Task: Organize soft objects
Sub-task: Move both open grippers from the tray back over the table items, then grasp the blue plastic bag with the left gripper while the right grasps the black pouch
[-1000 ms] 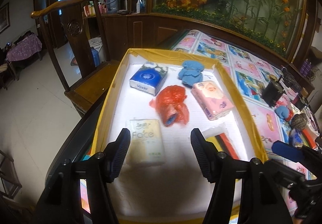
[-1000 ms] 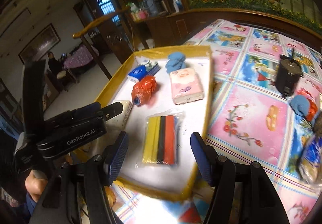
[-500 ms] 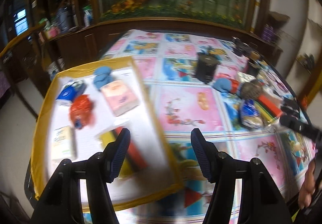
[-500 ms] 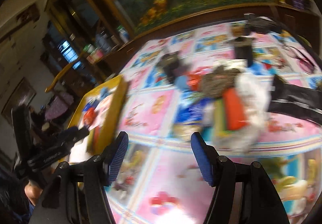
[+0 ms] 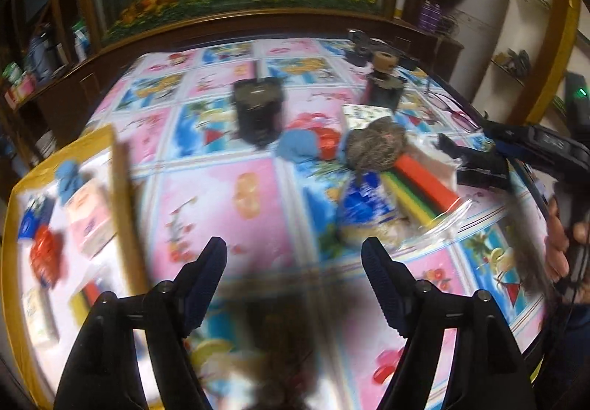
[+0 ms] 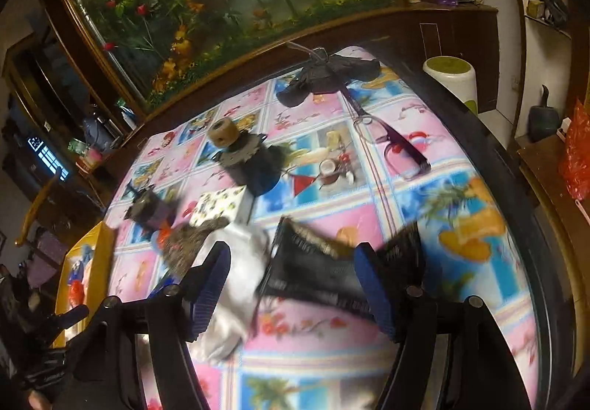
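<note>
Both jaws wide — nothing between — over tablecloth [image 5: 258, 211]

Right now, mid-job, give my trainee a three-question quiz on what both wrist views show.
1. True or false: the left gripper holds something.
2. The tray lies on which side of the left wrist view? A) left B) right C) centre
3. What dark thing lies past the right gripper?

Key: 1 false, open jaws over bare tablecloth. 2 A. 3 a black mesh item beside a white cloth; the jaws are open and empty.
</note>
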The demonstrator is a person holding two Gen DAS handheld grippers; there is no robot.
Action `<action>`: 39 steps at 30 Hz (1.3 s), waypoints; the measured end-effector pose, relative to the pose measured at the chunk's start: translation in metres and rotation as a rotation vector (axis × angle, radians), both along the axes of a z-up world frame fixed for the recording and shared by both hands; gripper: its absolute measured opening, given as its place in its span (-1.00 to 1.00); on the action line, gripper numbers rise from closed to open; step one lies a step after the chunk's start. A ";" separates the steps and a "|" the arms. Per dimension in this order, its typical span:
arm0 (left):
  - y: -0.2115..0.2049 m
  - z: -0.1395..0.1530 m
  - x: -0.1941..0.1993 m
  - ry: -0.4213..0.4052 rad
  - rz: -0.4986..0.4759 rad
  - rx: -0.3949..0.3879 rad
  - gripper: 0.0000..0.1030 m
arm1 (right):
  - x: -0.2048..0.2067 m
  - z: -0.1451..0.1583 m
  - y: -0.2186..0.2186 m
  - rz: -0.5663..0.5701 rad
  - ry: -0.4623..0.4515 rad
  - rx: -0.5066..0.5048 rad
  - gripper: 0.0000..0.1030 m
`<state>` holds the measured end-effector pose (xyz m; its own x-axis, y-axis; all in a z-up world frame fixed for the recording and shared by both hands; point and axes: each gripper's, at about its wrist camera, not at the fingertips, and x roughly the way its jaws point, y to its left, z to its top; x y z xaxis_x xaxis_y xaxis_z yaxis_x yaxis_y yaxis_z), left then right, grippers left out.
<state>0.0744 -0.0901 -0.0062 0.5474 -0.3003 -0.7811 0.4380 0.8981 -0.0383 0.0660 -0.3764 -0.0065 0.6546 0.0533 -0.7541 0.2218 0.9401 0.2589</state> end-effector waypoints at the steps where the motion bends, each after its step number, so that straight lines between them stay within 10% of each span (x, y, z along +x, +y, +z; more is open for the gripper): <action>1: -0.009 -0.002 0.004 0.000 -0.006 0.014 0.45 | 0.004 -0.005 -0.005 -0.016 0.019 -0.002 0.43; 10: -0.041 -0.024 0.034 0.106 -0.077 0.015 0.47 | -0.020 -0.031 0.007 0.156 0.095 0.187 0.54; 20: -0.069 -0.046 0.041 0.109 -0.088 0.064 0.44 | -0.032 -0.034 0.028 0.176 0.086 0.012 0.57; 23: -0.061 -0.045 0.039 0.112 -0.084 -0.001 -0.27 | -0.032 -0.034 0.027 0.166 0.089 -0.015 0.57; 32: -0.029 -0.044 0.045 0.019 0.028 -0.034 -0.29 | -0.031 -0.046 0.062 0.223 0.133 -0.321 0.57; 35: -0.024 -0.043 0.048 0.027 0.035 -0.060 -0.29 | -0.032 -0.046 0.049 0.158 0.128 -0.349 -0.17; 39: -0.019 -0.037 0.050 0.005 0.048 -0.087 -0.29 | -0.035 -0.035 0.027 0.091 0.080 -0.257 -0.41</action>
